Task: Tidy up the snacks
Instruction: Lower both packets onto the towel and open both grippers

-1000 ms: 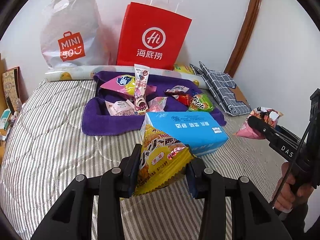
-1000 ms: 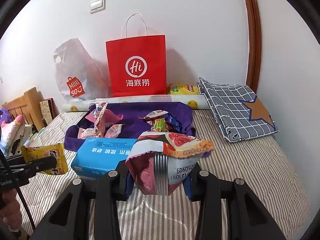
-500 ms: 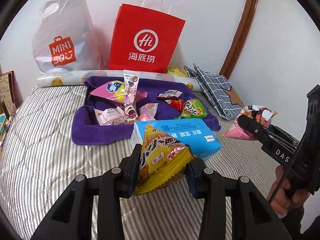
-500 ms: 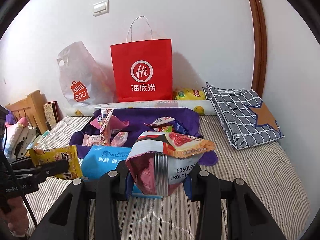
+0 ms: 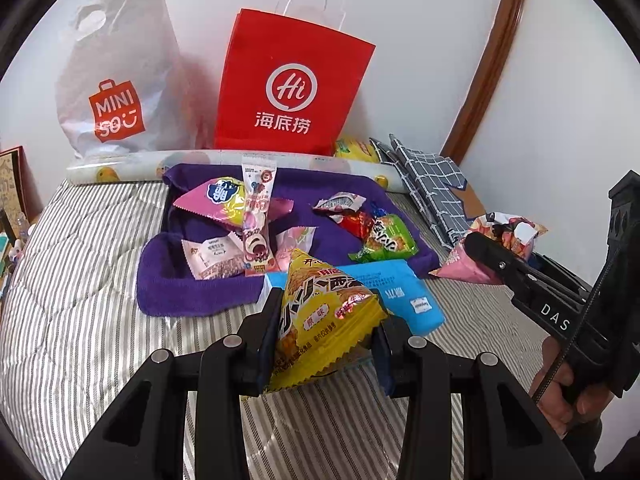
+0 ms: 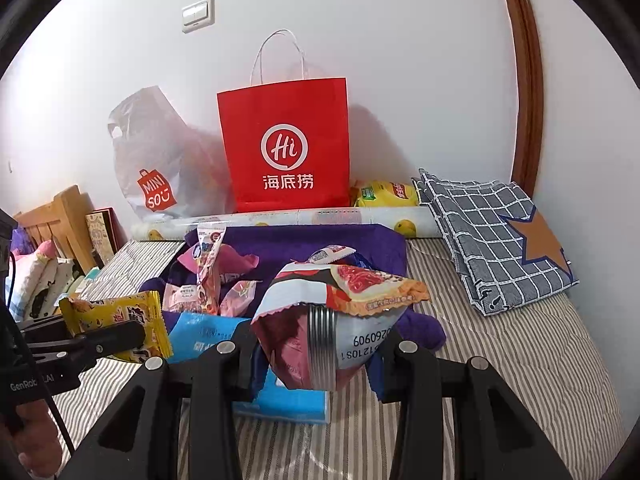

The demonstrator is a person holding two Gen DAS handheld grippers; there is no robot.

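Note:
My left gripper (image 5: 326,340) is shut on a yellow snack bag (image 5: 320,320) and holds it above the striped bed. My right gripper (image 6: 316,344) is shut on a pink and white snack bag (image 6: 332,320); this bag also shows at the right of the left wrist view (image 5: 496,240). The yellow bag shows at the left of the right wrist view (image 6: 116,320). A purple towel (image 5: 192,292) on the bed carries several snack packets (image 5: 224,204). A blue tissue pack (image 5: 404,296) lies in front of the towel, below both grippers.
A red paper bag (image 5: 292,84) and a white plastic Miniso bag (image 5: 116,80) stand against the wall behind the towel. A rolled sheet (image 5: 132,168) lies at their base. A checked cushion (image 6: 496,236) lies at the right. A wooden headboard (image 6: 48,224) is at the left.
Both grippers have moved forward toward the towel and bags while holding their snack bags. The grips have not changed.

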